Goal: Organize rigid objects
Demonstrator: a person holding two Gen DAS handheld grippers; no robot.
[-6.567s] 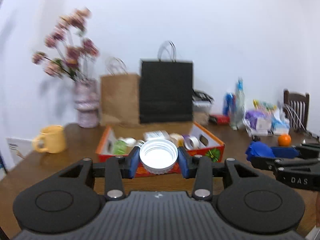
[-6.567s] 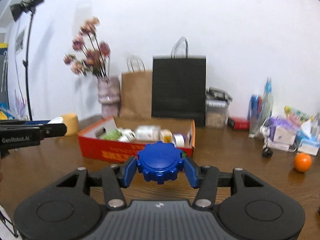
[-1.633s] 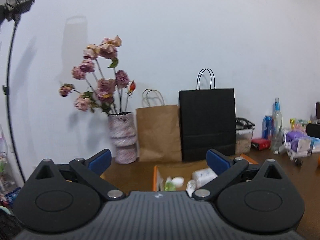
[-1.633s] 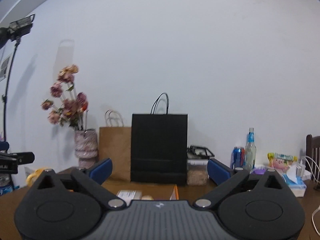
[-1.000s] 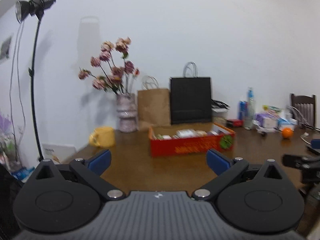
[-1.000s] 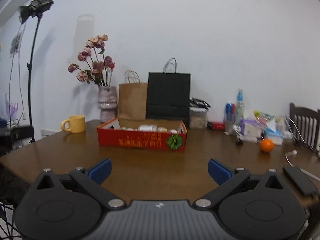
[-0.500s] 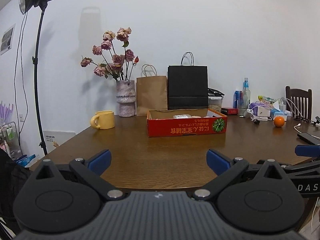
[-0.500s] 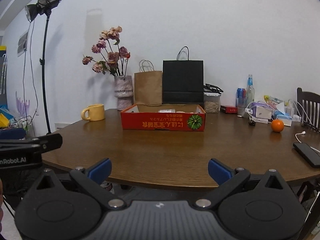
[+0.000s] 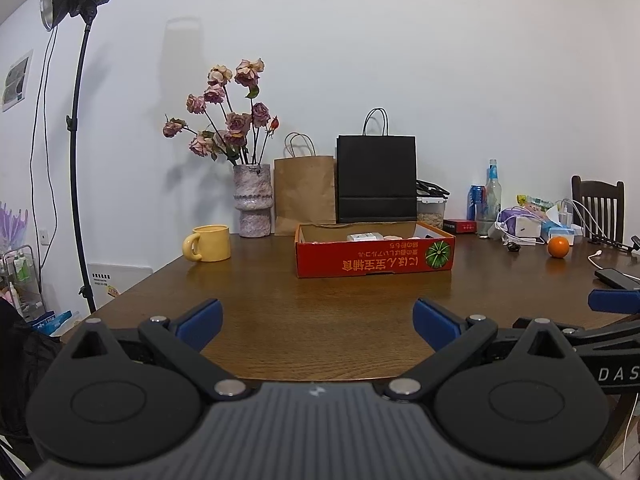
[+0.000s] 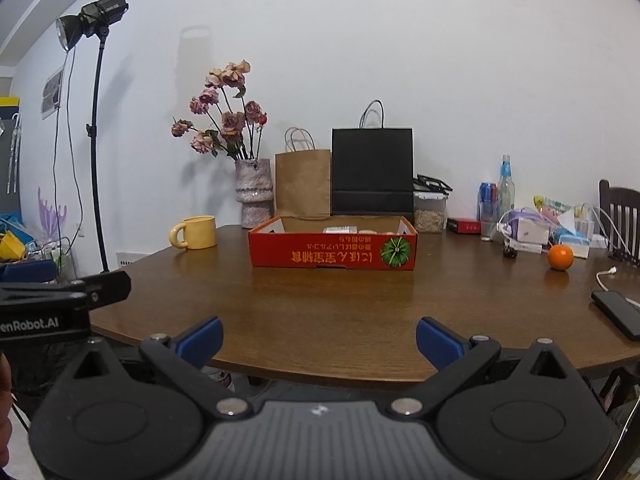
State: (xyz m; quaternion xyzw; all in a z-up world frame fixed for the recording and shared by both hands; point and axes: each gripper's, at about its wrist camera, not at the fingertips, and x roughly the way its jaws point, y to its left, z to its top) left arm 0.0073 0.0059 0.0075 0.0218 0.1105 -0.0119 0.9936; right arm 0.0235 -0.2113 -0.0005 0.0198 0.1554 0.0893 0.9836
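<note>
A red cardboard box (image 9: 374, 258) with several small items inside sits mid-table; it also shows in the right wrist view (image 10: 332, 248). My left gripper (image 9: 318, 326) is open and empty, held back over the table's near edge. My right gripper (image 10: 320, 342) is open and empty, just off the near edge. The left gripper's body shows at the left of the right wrist view (image 10: 60, 300), and the right gripper's at the right of the left wrist view (image 9: 612, 340).
On the brown table (image 10: 360, 300) stand a yellow mug (image 10: 194, 232), a vase of dried roses (image 10: 254, 196), brown (image 10: 302, 184) and black (image 10: 372, 170) paper bags, bottles, an orange (image 10: 560, 257) and a phone (image 10: 618, 314). A light stand (image 10: 96, 140) is left, a chair (image 10: 620, 216) right.
Both grippers held lids 6.6 s ago and are now open and empty. Both have pulled back from the box to the table's near edge.
</note>
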